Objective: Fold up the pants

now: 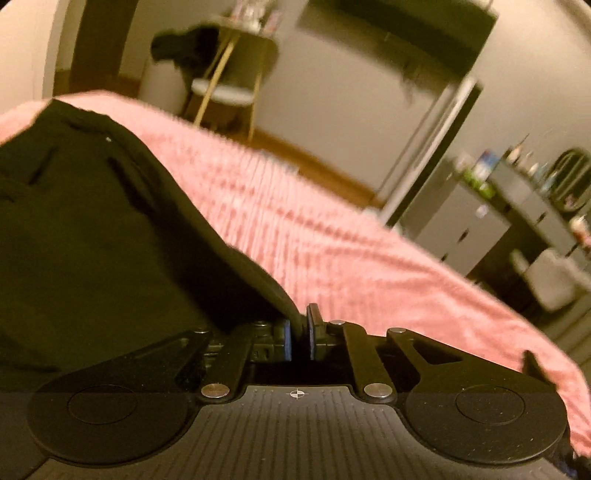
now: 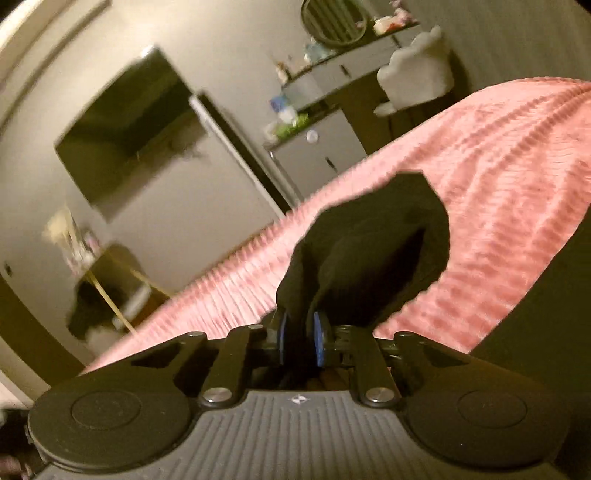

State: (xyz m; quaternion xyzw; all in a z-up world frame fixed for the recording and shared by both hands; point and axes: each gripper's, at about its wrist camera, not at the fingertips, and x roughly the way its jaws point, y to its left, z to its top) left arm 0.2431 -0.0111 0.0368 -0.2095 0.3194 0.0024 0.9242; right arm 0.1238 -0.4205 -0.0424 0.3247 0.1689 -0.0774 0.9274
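Pants: black fabric pants (image 1: 92, 229) lie on a bed under a pink ribbed blanket (image 1: 332, 236), bulk of the cloth spread at left of the left wrist view, a seam and a small pale fleck visible near the top.

Left gripper (image 1: 299, 339): jaws nearly together, blue pads pinching a thin edge of the pants. Cloth runs up and left from the pinch, lifted off the blanket at that point.

Right gripper (image 2: 301, 341): jaws narrow, blue pads clamped on a bunched piece of the same black fabric (image 2: 369, 251). That piece stands up from the pads as a rumpled flap, pink blanket (image 2: 498, 155) behind and around it. Dark mass at the right edge of this view, cannot tell what it is.

Background, both views blurred: dark flat wall-mounted screen (image 2: 129, 133), grey drawer unit (image 2: 325, 147) with bottles and clutter on top, round mirror (image 2: 334, 20) above it, white fluffy chair (image 2: 417, 70) beside the bed. Left wrist view shows a small table with gold-coloured legs (image 1: 236, 81) by the far wall, dark clothing (image 1: 184, 44) draped at its side, and wood floor (image 1: 325, 166) past the bed edge.
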